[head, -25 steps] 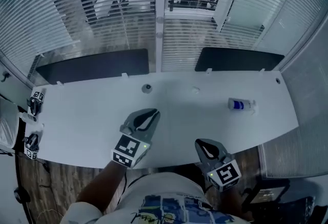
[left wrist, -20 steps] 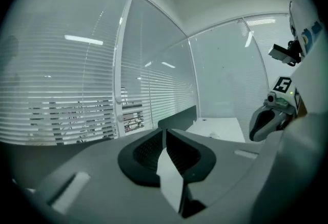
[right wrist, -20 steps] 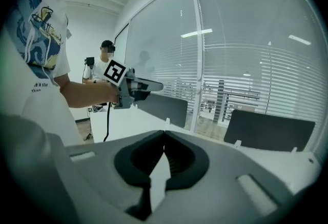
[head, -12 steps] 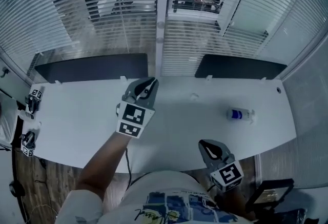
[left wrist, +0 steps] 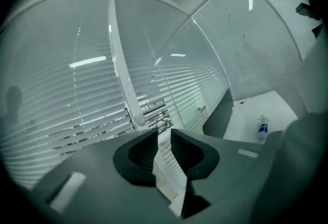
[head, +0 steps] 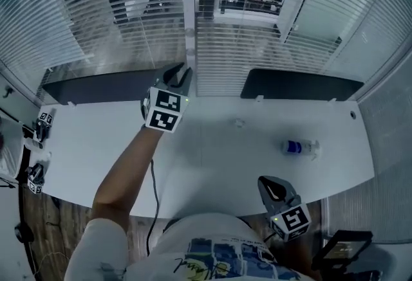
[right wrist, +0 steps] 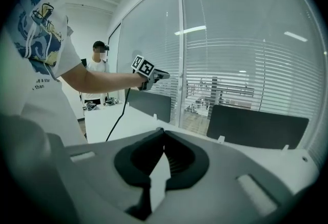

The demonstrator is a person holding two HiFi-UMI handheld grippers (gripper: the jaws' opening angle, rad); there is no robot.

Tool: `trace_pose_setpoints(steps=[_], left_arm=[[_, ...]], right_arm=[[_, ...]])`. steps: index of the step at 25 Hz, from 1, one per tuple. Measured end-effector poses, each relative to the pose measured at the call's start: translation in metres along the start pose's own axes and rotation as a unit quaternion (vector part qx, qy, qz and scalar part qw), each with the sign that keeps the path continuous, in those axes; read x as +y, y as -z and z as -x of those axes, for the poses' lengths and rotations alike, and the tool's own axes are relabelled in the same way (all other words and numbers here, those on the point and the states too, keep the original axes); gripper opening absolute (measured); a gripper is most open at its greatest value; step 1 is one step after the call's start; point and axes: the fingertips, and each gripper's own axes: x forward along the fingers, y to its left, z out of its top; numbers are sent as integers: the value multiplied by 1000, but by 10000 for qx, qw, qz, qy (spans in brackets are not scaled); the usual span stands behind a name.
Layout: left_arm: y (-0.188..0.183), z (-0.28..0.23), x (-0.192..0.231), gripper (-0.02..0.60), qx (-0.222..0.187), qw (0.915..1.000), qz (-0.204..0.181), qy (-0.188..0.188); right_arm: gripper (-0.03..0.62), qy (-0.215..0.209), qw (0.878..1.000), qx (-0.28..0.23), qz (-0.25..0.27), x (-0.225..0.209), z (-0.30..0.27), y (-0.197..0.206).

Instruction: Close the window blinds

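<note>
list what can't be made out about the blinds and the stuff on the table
- Blinds cord or wand: in the head view it is too thin to pick out among the slats, and the left gripper covers part of them.
- Bottle label: the print is too small in the head view and the left gripper view.
- Marker-tagged objects at the table end: in the head view they are too small and dim to identify.

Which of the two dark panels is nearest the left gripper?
The left panel: the left gripper shows at its right end; the other panel lies past the white post.
</note>
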Motion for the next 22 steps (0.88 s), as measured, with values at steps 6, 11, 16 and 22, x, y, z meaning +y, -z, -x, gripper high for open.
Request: trace_pose_setpoints(steps=[6, 11, 16, 22], left_arm=[[0, -42, 27, 113, 355, 9973, -449, -469], [-6, -66, 44, 126, 495, 9926, -852, -709], [-13, -82, 51, 126, 621, 9871, -1267, -753], [-11, -99, 56, 126, 843, 9739, -1897, -916]], right_arm=[[3, 123, 9996, 26, -241, -23, 8, 17], [3, 158, 9996, 25, -211, -39, 10, 21], [3, 45, 9997, 29, -253, -39, 4, 17], [3, -28, 9996, -51, -279, -51, -4, 20]])
